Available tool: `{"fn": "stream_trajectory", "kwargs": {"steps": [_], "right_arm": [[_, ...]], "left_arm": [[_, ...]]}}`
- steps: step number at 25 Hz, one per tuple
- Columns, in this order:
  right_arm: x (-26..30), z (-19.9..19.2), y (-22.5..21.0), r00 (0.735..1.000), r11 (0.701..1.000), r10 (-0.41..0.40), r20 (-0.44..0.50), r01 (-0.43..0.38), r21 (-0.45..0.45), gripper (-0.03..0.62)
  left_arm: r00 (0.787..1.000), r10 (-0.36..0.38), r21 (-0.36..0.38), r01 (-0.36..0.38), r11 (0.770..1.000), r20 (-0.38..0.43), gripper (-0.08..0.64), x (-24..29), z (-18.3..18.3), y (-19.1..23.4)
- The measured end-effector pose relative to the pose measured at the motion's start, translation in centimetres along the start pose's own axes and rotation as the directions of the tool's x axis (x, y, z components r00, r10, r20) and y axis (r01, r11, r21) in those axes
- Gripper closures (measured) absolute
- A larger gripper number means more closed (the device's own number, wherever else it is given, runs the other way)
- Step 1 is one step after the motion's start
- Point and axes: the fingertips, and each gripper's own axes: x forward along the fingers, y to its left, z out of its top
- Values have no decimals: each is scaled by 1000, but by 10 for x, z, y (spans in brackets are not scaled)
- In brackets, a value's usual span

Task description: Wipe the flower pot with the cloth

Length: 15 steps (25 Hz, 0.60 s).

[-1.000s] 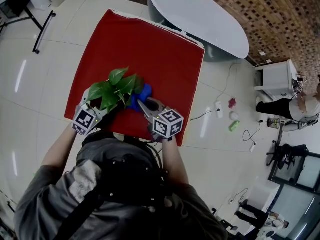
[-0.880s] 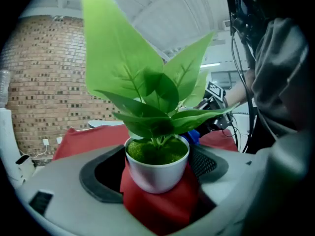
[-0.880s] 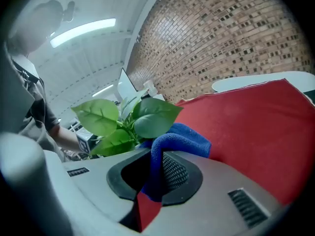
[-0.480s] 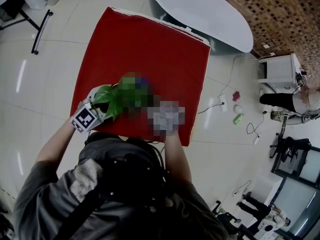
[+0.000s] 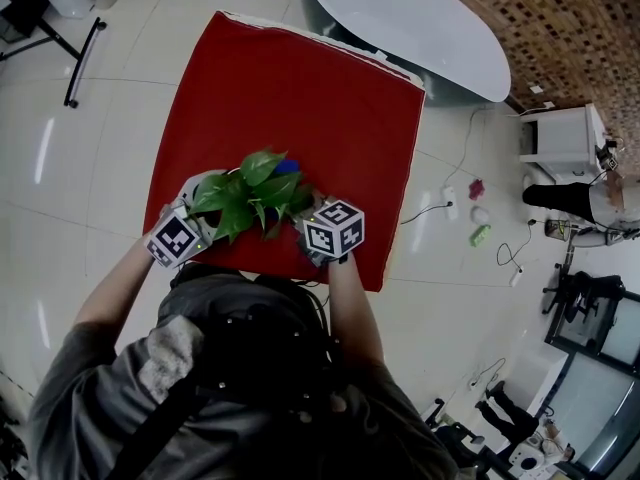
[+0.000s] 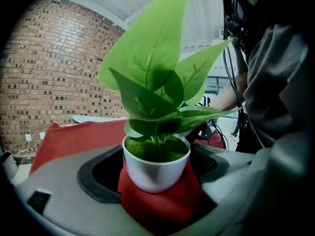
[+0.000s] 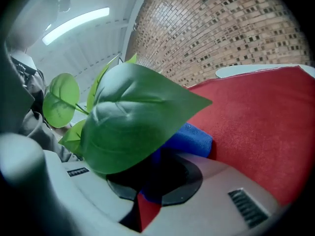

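Left claw is clenched on the white flower pot, near the red desk's near edge; right claw grasps the blue cloth under the leaves; wiping seems under way, how much remains is unclear

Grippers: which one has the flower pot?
The left gripper: its jaws clamp the white flower pot. The right gripper holds the blue cloth instead.

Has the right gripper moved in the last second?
Yes. The right gripper has moved farther from the near edge of the red table, in toward the plant.
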Motion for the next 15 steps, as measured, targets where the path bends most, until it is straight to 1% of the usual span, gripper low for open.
{"fn": "stream_trajectory", "kwargs": {"steps": [3, 5, 7, 9, 11, 15], "right_arm": [[-3, 0, -1, 1000, 1000, -17, -2, 17, -16, 530], [-4, -1, -3, 1000, 999, -32, -1, 32, -18, 529], [-5, -3, -6, 999, 999, -50, 8, 50, -12, 529], [-8, -4, -7, 997, 997, -72, 31, 72, 2, 529], [-15, -4, -8, 993, 995, -99, 66, 98, 14, 529], [-42, -7, -10, 983, 990, -143, 112, 143, 9, 529]], "left_arm": [[999, 43, -13, -43, 999, -13, 109, -2, 2, -1], [995, 99, -5, -99, 995, -22, 110, -6, 3, 0], [985, 172, -24, -173, 985, -23, 110, -12, 1, 1], [967, 254, -81, -255, 964, -17, 112, -19, -2, -2], [945, 326, -135, -325, 936, -13, 112, -24, -5, -10], [911, 413, -190, -407, 893, -10, 110, -25, -6, -31]]}}
